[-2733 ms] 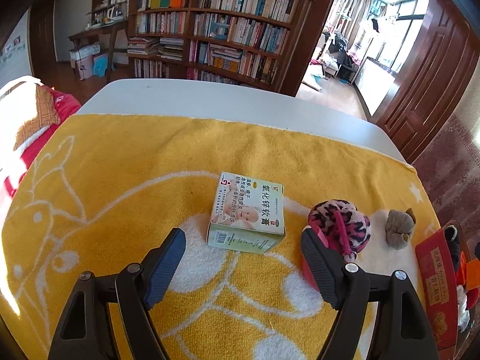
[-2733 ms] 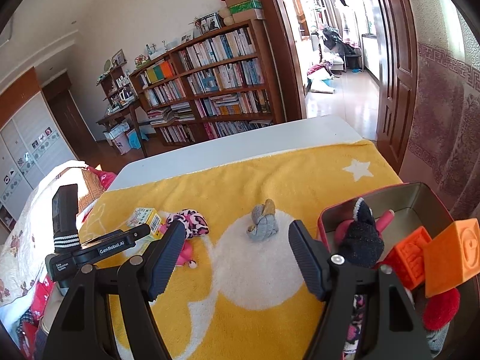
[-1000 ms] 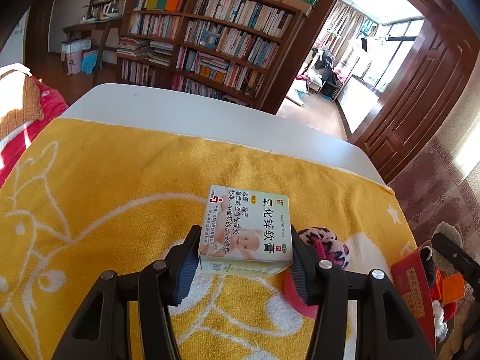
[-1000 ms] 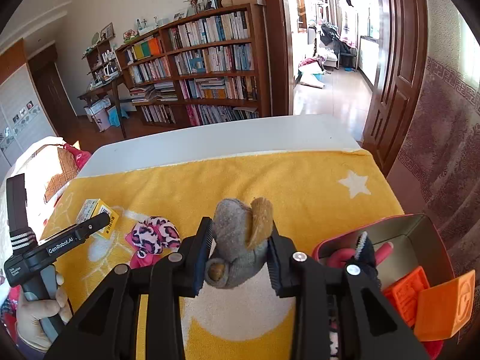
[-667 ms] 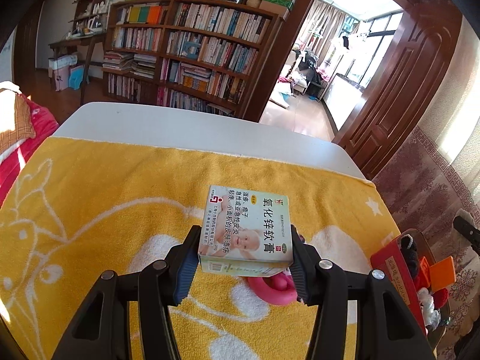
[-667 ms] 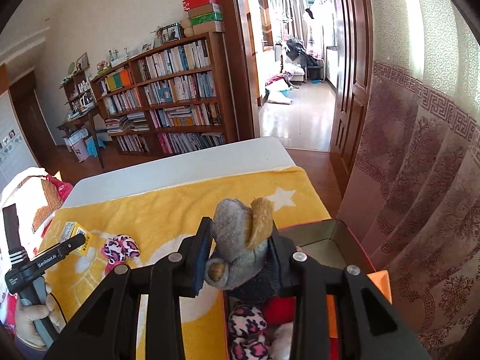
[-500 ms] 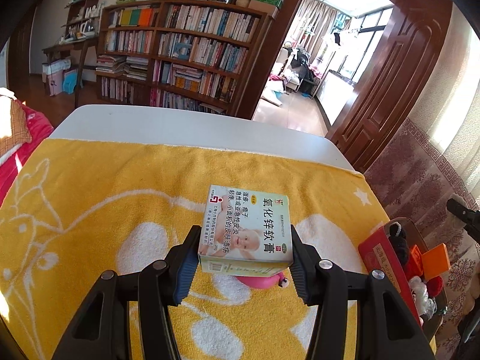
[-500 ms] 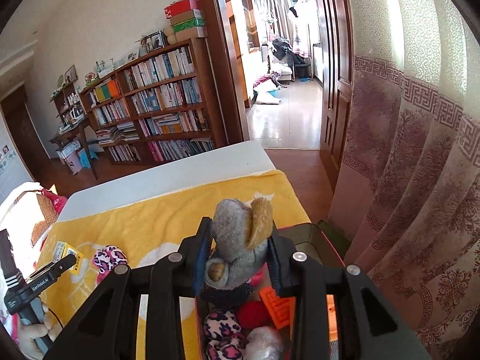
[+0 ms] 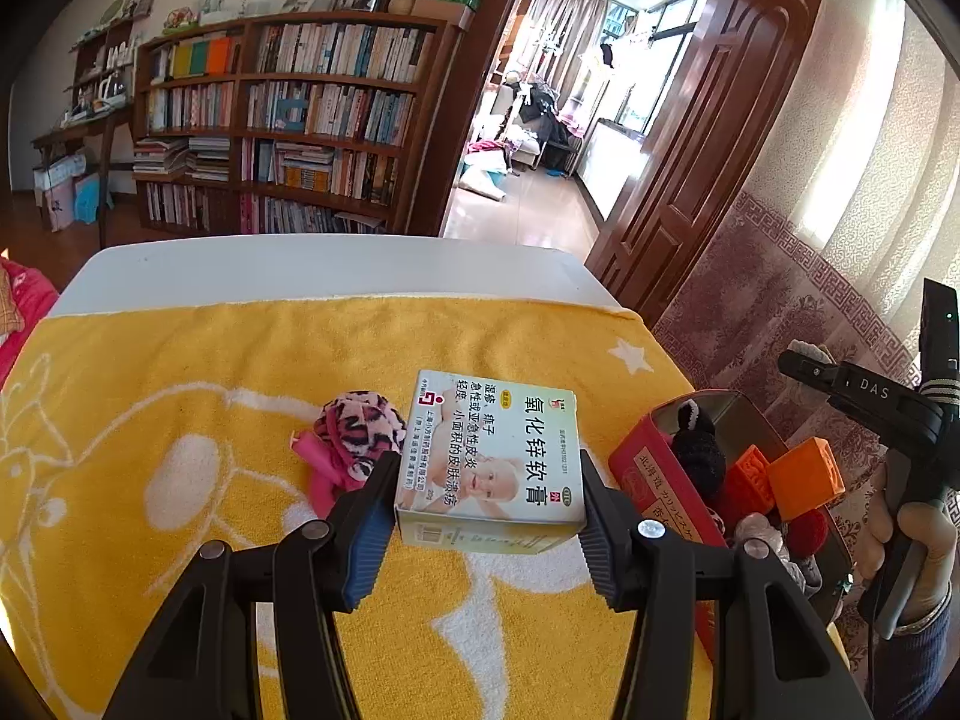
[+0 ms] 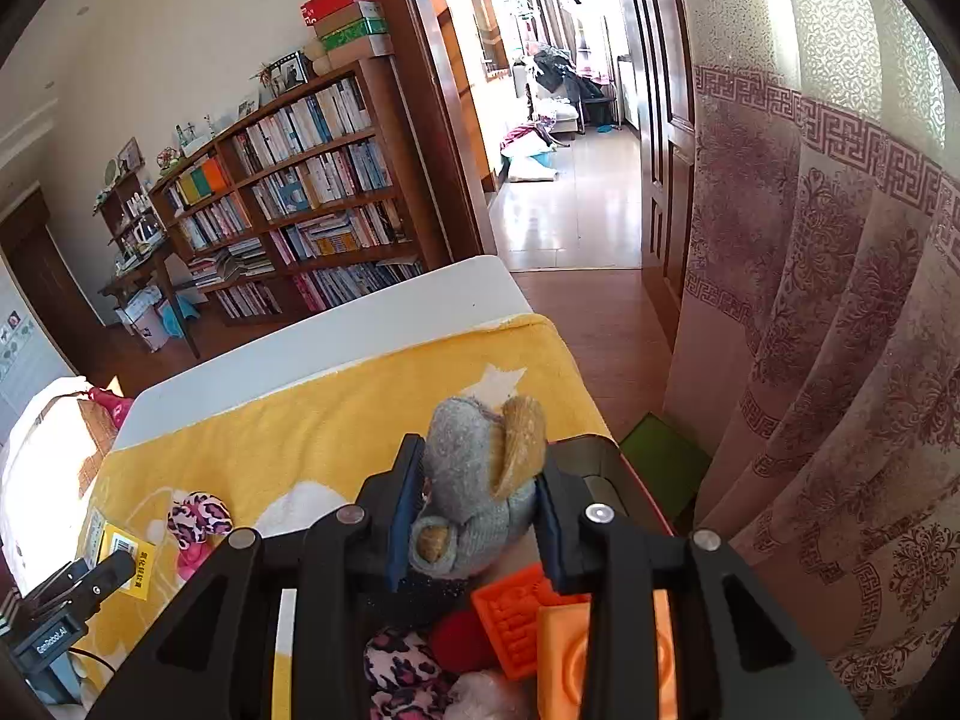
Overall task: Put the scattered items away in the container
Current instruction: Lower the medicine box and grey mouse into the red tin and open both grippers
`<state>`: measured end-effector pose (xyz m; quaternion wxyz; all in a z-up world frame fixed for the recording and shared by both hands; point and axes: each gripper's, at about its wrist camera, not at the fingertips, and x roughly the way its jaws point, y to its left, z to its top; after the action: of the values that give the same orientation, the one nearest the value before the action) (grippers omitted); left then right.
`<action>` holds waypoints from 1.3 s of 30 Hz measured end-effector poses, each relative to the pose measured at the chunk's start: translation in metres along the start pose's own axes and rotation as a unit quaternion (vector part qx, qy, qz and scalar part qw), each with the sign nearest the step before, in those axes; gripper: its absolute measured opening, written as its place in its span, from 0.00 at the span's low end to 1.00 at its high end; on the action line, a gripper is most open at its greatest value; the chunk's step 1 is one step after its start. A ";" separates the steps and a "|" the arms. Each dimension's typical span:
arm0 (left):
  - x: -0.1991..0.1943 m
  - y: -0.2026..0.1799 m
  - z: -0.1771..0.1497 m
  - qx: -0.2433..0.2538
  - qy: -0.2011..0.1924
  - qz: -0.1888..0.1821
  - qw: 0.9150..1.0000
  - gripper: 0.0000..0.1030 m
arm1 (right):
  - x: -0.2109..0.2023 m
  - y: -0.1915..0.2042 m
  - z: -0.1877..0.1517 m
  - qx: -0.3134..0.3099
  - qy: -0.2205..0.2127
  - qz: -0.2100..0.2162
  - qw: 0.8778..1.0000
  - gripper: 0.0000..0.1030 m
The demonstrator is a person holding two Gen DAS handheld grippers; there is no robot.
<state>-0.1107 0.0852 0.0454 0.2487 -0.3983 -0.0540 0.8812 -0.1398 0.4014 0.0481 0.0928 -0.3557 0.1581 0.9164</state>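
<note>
Across the white table (image 9: 312,267) lies a yellow towel (image 9: 180,360), and at its right edge sits the red tin container (image 9: 645,462), already holding orange blocks (image 9: 804,477), a black item and other soft pieces.

Left gripper (image 9: 489,519): its jaws are pressed against both sides of the ointment box (image 9: 492,456), which is carried level above the towel, just left of the container wall. Right gripper (image 10: 477,516): its jaws pinch the grey plush mouse (image 10: 480,480) directly above the container (image 10: 600,450), over the contents already inside.

Judged step in hand: release the mouse into the container, then bring the box across.

Procedure for a clean release:
1. Lower the right gripper until the mouse is close above the pile, so that it does not bounce off the orange blocks (image 10: 540,624) and over the rim.
2. Aim for the open far end of the tin, where bare floor appears to remain.
3. Spread the jaws fully; plush fabric may cling to the ribbed pads.
4. Withdraw the right gripper upward before the left one moves in; the two tools are near each other at the container.
5. Keep the box level while crossing the tin wall.

One leopard-print item (image 9: 360,426) with a pink part remains on the towel, left of the box.
</note>
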 end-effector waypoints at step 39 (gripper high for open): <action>0.095 -0.187 0.007 0.087 0.077 -0.080 0.990 0.84 | -0.077 -0.078 -0.030 0.046 -0.091 0.047 0.994 0.60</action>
<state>-0.0946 0.2944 0.0409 0.3559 -0.4365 0.0106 0.8262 -0.0432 0.4593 0.0620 0.0803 -0.2583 0.2073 0.9401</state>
